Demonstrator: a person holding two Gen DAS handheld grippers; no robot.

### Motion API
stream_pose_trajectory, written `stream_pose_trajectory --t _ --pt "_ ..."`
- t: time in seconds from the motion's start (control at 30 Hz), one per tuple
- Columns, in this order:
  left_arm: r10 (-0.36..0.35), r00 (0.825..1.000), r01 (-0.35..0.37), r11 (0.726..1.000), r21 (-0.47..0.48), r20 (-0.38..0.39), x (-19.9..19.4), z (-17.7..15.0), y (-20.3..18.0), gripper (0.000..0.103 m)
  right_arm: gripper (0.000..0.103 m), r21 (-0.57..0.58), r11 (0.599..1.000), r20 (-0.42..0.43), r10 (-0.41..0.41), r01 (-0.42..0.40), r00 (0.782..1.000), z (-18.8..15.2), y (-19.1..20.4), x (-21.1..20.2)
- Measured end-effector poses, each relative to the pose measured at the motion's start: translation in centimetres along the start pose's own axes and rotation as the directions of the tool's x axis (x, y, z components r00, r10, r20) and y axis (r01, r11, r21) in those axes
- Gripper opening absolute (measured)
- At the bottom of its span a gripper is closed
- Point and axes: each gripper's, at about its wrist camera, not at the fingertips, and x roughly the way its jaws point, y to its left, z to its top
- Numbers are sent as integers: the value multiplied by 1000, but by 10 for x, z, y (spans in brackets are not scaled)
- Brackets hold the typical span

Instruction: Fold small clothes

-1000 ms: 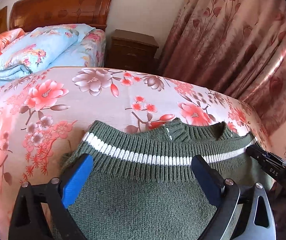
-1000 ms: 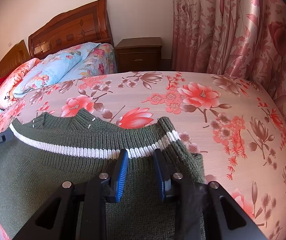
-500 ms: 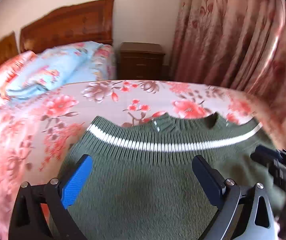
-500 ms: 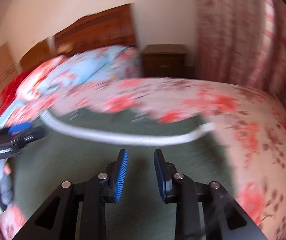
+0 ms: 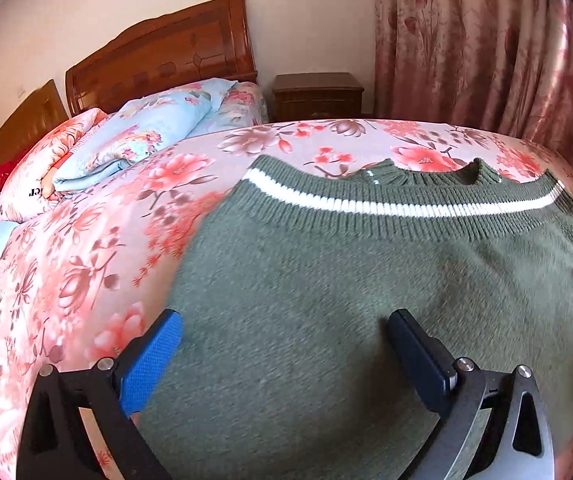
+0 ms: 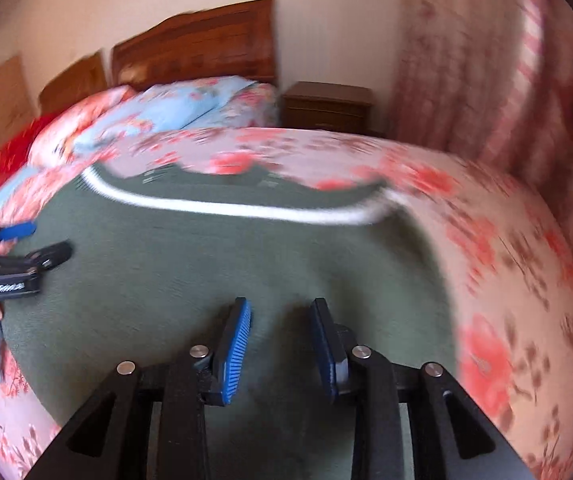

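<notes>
Bed, in a floral sheet, is carrying the sweater, which is lying flat near the foot end with its white-striped hem doubled up toward the collar. The hem is lying almost at the neckline. Pillows are lying at the headboard, and a nightstand is standing beside the curtain. Left claw is hovering over the sweater's lower left part with its fingers spread wide, holding nothing. Right claw is hovering over the sweater's right part, its fingers a narrow gap apart with no cloth visibly pinched; this view is blurring. Likely risks: a claw dragging across the loose knit could be pulling the fresh fold open or skewing the stripe, and a one-layer pinch at the next side fold could be leaving the lower layer behind. No containers are showing.
</notes>
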Motion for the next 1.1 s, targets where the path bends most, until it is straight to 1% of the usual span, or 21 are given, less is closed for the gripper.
stream_pose_trajectory --t 0.03,0.1,0.17,0.23,0.27,0.33,0.4,0.5,0.57,0.6,0.67,0.73,0.83,0.9,0.93,1.0,1.03,1.1 --pt "-5 1000 5 1000 -5 2 0 -1 2 103 19 32 999 5 17 -17 1000 -5 -14 -2" --pt "-10 1000 10 1000 -22 1 1 -2 4 103 18 63 996 23 67 -69 997 -8 -26 -4" --pt "1 1000 -1 1000 -15 -2 0 -1 1 103 18 60 997 17 45 -46 999 -6 -23 -5" --pt "5 1000 -5 1000 -24 -12 -4 2 1 103 20 33 999 -2 -26 26 1000 -1 -7 -5" --pt "-4 1000 4 999 -37 -1 -10 3 1 103 20 26 999 -3 -41 41 999 1 2 -5" --pt "-32 999 34 998 -44 38 -23 6 -5 103 20 5 1000 20 4 -4 1000 3 21 -9" --pt "-52 997 52 999 -8 48 -30 8 -18 103 21 -65 997 33 34 -31 999 6 51 -10" --pt "-37 999 35 998 59 26 -23 3 -36 103 21 -178 981 -4 80 -80 997 3 89 1" --pt "-34 999 34 997 73 -5 -15 -4 -39 103 21 -224 973 5 64 -61 998 -2 100 4" --pt "-57 998 57 997 48 -1 -15 -8 -34 103 21 -238 969 17 68 -62 998 -5 100 3" --pt "-80 997 80 997 21 -11 -16 -13 -25 103 21 -221 972 10 81 -77 997 -7 89 -1" --pt "-67 998 68 997 34 -11 -22 -18 -20 103 21 -184 982 8 45 -43 999 -9 70 -6" --pt "-34 999 34 998 62 -3 -31 -29 -15 103 21 -121 992 16 -33 34 999 -14 37 -17" --pt "-32 999 32 998 60 0 -35 -37 -8 103 21 -72 996 18 -52 53 998 -18 13 -21" --pt "-39 999 38 998 55 1 -36 -39 -5 103 21 -53 997 22 -48 49 999 -21 5 -23" --pt "-50 999 50 998 45 6 -37 -42 0 103 21 -7 1000 31 -8 8 999 -26 -10 -28" --pt "-52 999 52 998 45 7 -37 -42 1 103 21 3 1000 31 -4 4 1000 -26 -12 -28" --pt "-38 999 38 998 45 -3 -37 -40 -1 103 21 -10 999 21 -34 34 999 -23 -7 -27"
